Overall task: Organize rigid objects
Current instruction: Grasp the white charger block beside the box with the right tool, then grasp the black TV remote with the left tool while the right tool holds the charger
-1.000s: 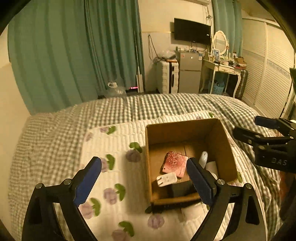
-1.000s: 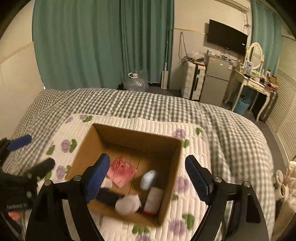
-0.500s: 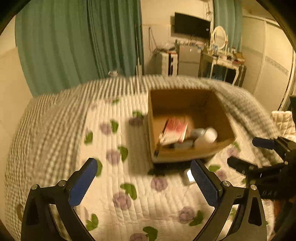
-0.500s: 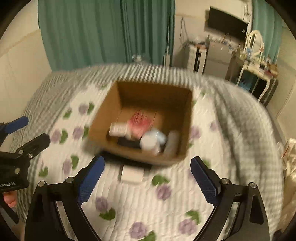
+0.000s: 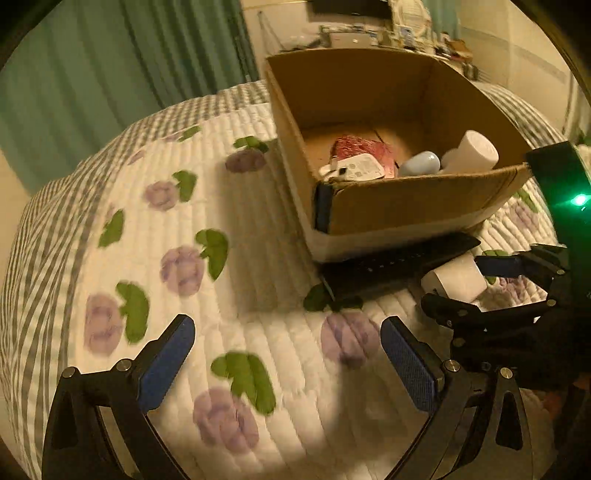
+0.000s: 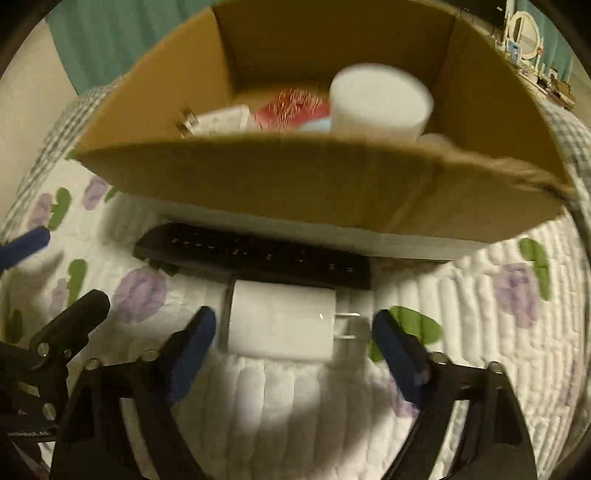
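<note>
A cardboard box [image 5: 406,206] [image 6: 295,184] sits on the floral quilt [image 5: 221,295]. Inside lie a red patterned item [image 5: 354,146], a white charger [image 5: 358,168], a pale blue object [image 5: 421,164] and a white cylinder [image 5: 476,151] [image 6: 380,99]. In front of the box lie a black remote [image 6: 255,254] [image 5: 395,266] and a white plug adapter [image 6: 280,325] [image 5: 454,277]. My right gripper [image 6: 291,332] is open, its jaws on either side of the adapter, low over the quilt. My left gripper [image 5: 288,343] is open and empty above the quilt, left of the remote.
Green curtains [image 5: 110,74] hang behind the bed. A checked blanket [image 5: 40,236] lies under the quilt's left edge. Furniture with clutter [image 5: 369,33] stands at the far wall. The left gripper shows at the left edge of the right wrist view [image 6: 44,280].
Both grippers have dropped down and moved in close to the box's near side. The right gripper now straddles the white adapter. Both stay open.
</note>
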Action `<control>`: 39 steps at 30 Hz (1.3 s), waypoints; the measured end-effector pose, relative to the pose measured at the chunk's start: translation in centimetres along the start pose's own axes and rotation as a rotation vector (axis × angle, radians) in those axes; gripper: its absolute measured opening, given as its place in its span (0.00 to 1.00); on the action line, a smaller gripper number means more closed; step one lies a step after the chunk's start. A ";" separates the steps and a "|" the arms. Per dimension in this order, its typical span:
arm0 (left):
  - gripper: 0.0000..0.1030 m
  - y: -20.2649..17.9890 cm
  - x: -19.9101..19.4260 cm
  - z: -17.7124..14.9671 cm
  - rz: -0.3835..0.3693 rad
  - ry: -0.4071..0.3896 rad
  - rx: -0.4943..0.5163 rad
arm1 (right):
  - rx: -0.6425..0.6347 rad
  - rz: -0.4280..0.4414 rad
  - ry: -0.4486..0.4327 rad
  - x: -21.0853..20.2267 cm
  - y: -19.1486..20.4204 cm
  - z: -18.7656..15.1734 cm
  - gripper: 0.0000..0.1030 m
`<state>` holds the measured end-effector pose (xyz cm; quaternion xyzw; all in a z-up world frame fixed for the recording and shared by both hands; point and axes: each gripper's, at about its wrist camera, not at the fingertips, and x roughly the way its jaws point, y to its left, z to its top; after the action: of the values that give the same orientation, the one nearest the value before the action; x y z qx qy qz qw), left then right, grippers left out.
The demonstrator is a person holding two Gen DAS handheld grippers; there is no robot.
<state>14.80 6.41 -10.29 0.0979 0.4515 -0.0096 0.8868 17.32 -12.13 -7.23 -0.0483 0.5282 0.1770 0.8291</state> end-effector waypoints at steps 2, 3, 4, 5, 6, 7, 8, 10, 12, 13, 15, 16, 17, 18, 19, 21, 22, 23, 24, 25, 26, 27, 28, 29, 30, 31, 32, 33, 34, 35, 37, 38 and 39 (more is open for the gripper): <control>1.00 -0.3 0.6 0.5 -0.032 -0.002 0.021 | -0.033 -0.021 0.013 0.5 0.2 -0.1 0.67; 1.00 -0.4 0.9 0.7 -0.044 -0.005 0.024 | -0.051 -0.025 0.008 0.3 0.3 -0.1 0.67; 1.00 -0.6 1.2 0.9 -0.049 -0.005 0.030 | -0.068 -0.037 0.000 0.0 0.4 -0.2 0.67; 1.00 -0.8 1.4 1.1 -0.043 -0.005 0.040 | -0.077 -0.064 -0.014 -0.5 0.2 -0.4 0.67; 1.00 -1.2 1.9 1.3 -0.040 -0.002 0.056 | -0.073 -0.077 -0.029 -1.0 -0.1 -0.6 0.67; 1.00 -1.5 2.2 1.4 -0.049 0.002 0.071 | -0.059 -0.087 -0.043 -1.5 -0.5 -0.8 0.67; 1.00 -1.9 2.7 1.6 -0.063 0.005 0.089 | -0.034 -0.095 -0.055 -2.0 -1.2 -0.9 0.67; 1.00 -2.9 3.6 1.8 -0.085 0.019 0.126 | 0.009 -0.094 -0.070 -3.0 -2.6 -1.1 0.67; 1.00 -4.2 3.9 1.8 -0.137 0.027 0.168 | 0.057 -0.104 -0.103 -4.2 -4.1 -1.4 0.67; 1.00 -4.6 4.0 1.8 -0.171 0.031 0.178 | 0.075 -0.112 -0.113 -4.5 -4.7 -1.6 0.67; 1.00 -6.2 3.7 1.3 -0.242 0.057 0.230 | 0.113 -0.126 -0.117 -5.0 -6.3 -1.8 0.67; 1.00 -7.0 3.4 1.0 -0.253 0.047 0.271 | 0.128 -0.130 -0.119 -5.1 -6.9 -1.7 0.67; 1.00 -8.0 2.8 0.5 -0.269 0.033 0.325 | 0.143 -0.138 -0.126 -5.3 -7.6 -1.7 0.67; 1.00 -8.6 2.4 0.2 -0.292 0.028 0.362 | 0.150 -0.148 -0.136 -5.3 -7.7 -1.3 0.67; 1.00 -9.3 1.9 -0.1 -0.317 0.029 0.393 | 0.157 -0.156 -0.145 -5.6 -8.5 -1.1 0.67; 1.00 -10.2 1.3 -0.5 -0.294 0.014 0.436 | 0.186 -0.159 -0.156 -6.1 -9.6 -1.2 0.67; 1.00 -10.3 1.4 -0.4 -0.272 0.014 0.437 | 0.203 -0.158 -0.164 -6.7 -10.5 -1.3 0.67; 1.00 -10.3 1.5 -0.3 -0.260 0.016 0.425 | 0.220 -0.163 -0.173 -7.1 -11.1 -1.3 0.67; 1.00 -10.1 1.7 0.0 -0.244 0.013 0.404 | 0.228 -0.168 -0.178 -7.3 -11.5 -1.3 0.67; 1.00 -9.8 1.9 0.3 -0.228 0.010 0.384 | 0.234 -0.170 -0.179 -7.4 -11.7 -1.1 0.67; 1.00 -9.6 2.2 0.6 -0.199 0.005 0.360 | 0.244 -0.169 -0.178 -7.5 -12.1 -1.2 0.67; 1.00 -9.3 2.5 0.9 -0.197 0.015 0.333 | 0.251 -0.164 -0.176 -7.5 -12.3 -1.1 0.67; 1.00 -9.1 2.7 1.1 -0.216 0.027 0.308 | 0.257 -0.159 -0.174 -7.3 -12.0 -1.0 0.67; 1.00 -8.9 3.0 1.2 -0.232 0.035 0.281 | 0.262 -0.154 -0.170 -7.2 -12.2 -1.2 0.67; 1.00 -9.0 3.4 1.2 -0.235 0.043 0.270 | 0.265 -0.152 -0.165 -7.3 -12.5 -1.6 0.67; 1.00 -9.1 3.6 1.0 -0.226 0.052 0.270 | 0.266 -0.150 -0.162 -7.4 -12.5 -1.9 0.67; 1.00 -9.1 4.1 0.8 -0.210 0.061 0.269 | 0.269 -0.148 -0.158 -7.2 -12.5 -1.9 0.67; 1.00 -9.1 4.3 0.7 -0.208 0.059 0.268 | 0.273 -0.146 -0.156 -6.9 -12.4 -1.9 0.67; 1.00 -9.2 4.4 0.7 -0.214 0.054 0.261 | 0.276 -0.143 -0.154 -6.7 -12.4 -1.6 0.67; 1.00 -9.1 4.5 0.8 -0.221 0.054 0.252 | 0.277 -0.139 -0.152 -6.6 -12.4 -1.6 0.67; 1.00 -8.6 4.6 0.7 -0.228 0.056 0.244 | 0.281 -0.130 -0.149 -6.2 -12.5 -1.4 0.67; 1.00 -8.2 5.0 1.0 -0.231 0.059 0.243 | 0.285 -0.126 -0.145 -6.0 -12.5 -1.4 0.67; 1.00 -8.2 5.0 0.9 -0.238 0.060 0.241 | 0.287 -0.125 -0.141 -5.8 -12.7 -1.5 0.67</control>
<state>17.65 -1.46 -15.11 0.1497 0.4816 -0.1656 0.8475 18.23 -25.73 -4.06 0.0505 0.4847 0.0505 0.8718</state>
